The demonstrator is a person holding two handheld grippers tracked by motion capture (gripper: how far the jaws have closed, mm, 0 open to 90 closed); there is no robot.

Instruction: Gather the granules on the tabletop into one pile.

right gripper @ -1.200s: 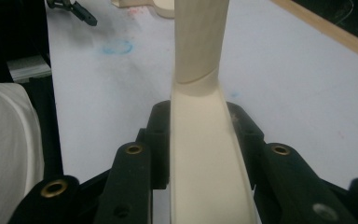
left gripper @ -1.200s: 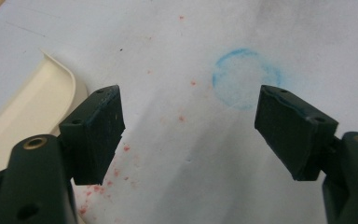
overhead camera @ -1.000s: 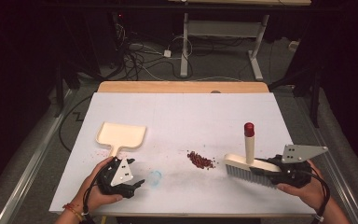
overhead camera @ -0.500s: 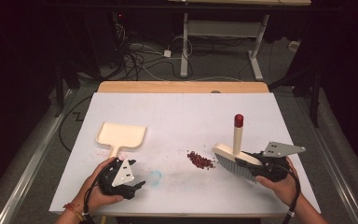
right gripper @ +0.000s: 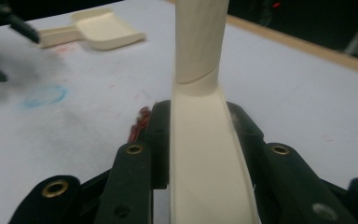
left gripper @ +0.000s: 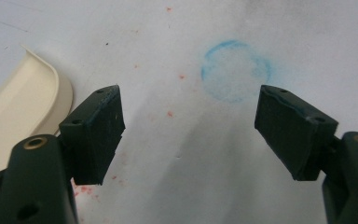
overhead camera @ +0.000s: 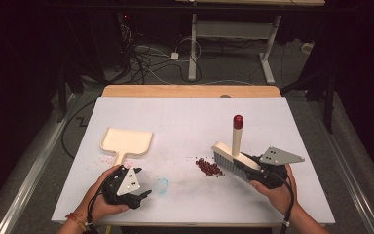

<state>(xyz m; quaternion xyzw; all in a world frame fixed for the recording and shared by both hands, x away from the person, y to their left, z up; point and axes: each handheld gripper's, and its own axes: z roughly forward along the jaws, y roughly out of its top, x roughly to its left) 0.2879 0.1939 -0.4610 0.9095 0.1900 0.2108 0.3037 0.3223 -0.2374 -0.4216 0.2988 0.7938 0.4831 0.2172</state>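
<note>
Two jaws of my right gripper (overhead camera: 262,170) are clamping the cream back of the brush (overhead camera: 235,157), one on each side — in the right gripper view the brush (right gripper: 205,154) is running straight up between them, its handle rising out of the top. From above, the handle is standing upright with a red cap (overhead camera: 238,121), and the bristles are touching the white table (overhead camera: 190,117) just right of a small pile of red bits (overhead camera: 209,166).

My left gripper (overhead camera: 135,196) is resting near the front edge, its jaws standing wide apart and gripping nothing; in the left gripper view they are framing bare tabletop, with a faint blue ring (left gripper: 235,70) just beyond them. That ring (overhead camera: 161,185) is lying just right of my left gripper.

Farther off on the left, the cream dustpan (overhead camera: 126,142) is lying flat — its handle is pointing toward my left hand (overhead camera: 102,195), and faint red specks are dotting the table around it. My right hand (overhead camera: 275,192) is holding its gripper near the front right.
</note>
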